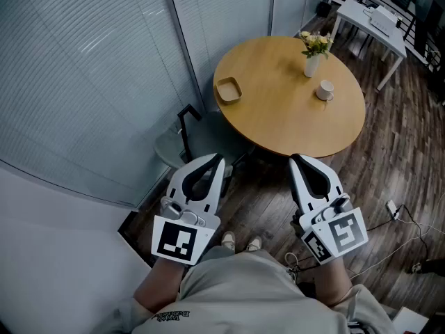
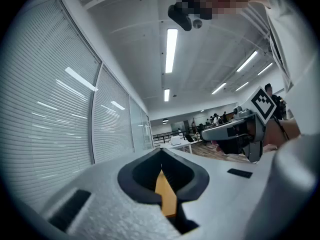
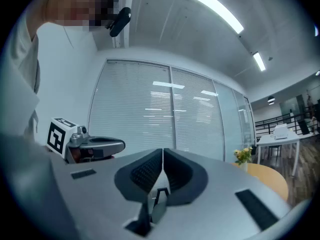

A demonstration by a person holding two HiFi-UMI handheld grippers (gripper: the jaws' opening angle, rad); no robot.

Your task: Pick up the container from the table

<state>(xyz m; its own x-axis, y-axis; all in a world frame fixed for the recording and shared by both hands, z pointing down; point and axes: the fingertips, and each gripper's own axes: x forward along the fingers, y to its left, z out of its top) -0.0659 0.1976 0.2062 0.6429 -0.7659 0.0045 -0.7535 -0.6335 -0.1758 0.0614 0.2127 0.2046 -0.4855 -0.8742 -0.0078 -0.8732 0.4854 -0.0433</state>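
Note:
The container [image 1: 228, 89] is a small tan square dish on the left rim of the round wooden table [image 1: 278, 117]. Both grippers hang level in front of the person, short of the table's near edge and well away from the dish. My left gripper [image 1: 219, 158] has its jaws closed tip to tip with nothing between them, as its own view shows [image 2: 161, 155]. My right gripper [image 1: 293, 158] is likewise shut and empty [image 3: 162, 153]. Each gripper appears in the other's view: the right gripper [image 2: 235, 132] and the left gripper [image 3: 95, 146].
A white vase of yellow flowers [image 1: 312, 60] and a white cup [image 1: 325, 89] stand on the table's far right. A grey chair [image 1: 182, 143] sits at the table's left by the glass wall with blinds. A white desk [image 1: 368, 18] is at the back right; cables [image 1: 407, 218] lie on the floor.

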